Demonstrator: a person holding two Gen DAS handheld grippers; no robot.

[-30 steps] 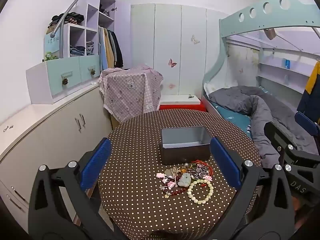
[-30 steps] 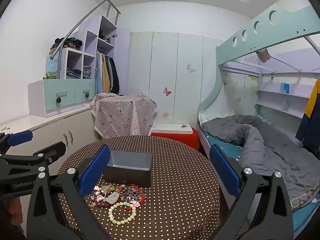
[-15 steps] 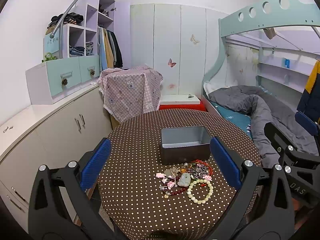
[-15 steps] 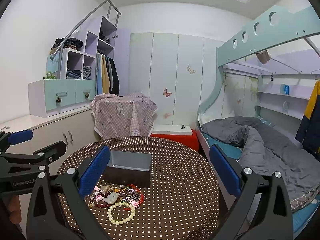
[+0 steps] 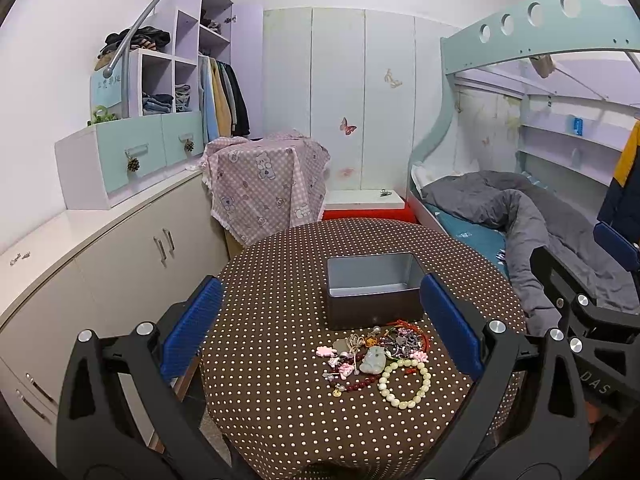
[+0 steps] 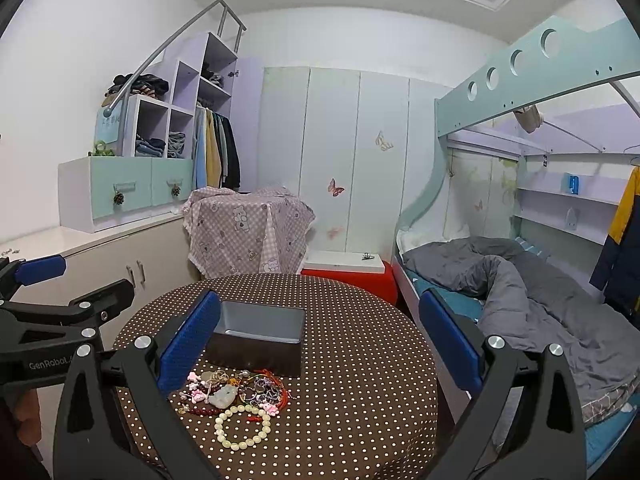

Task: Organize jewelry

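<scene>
A heap of jewelry point(image 5: 374, 354) lies on the round brown dotted table point(image 5: 280, 360), with a cream bead bracelet point(image 5: 404, 384) at its near edge. Just behind it stands an open dark tin box point(image 5: 372, 290), empty inside. My left gripper point(image 5: 320, 328) is open and empty, held above the table's near side. My right gripper point(image 6: 320, 336) is open and empty, right of the left one. The heap point(image 6: 236, 394), the bracelet point(image 6: 242, 426) and the box point(image 6: 258, 334) also show in the right wrist view, low left.
White cabinets point(image 5: 120, 248) run along the left. A stand under a pink cloth point(image 5: 264, 184) is behind the table. A bunk bed with a grey duvet point(image 5: 520, 216) is on the right. The left gripper's arm point(image 6: 48, 320) shows at the left in the right wrist view.
The right wrist view has tilted slightly upward. The left wrist view is almost unchanged. Both grippers stay open and the jewelry has not moved.
</scene>
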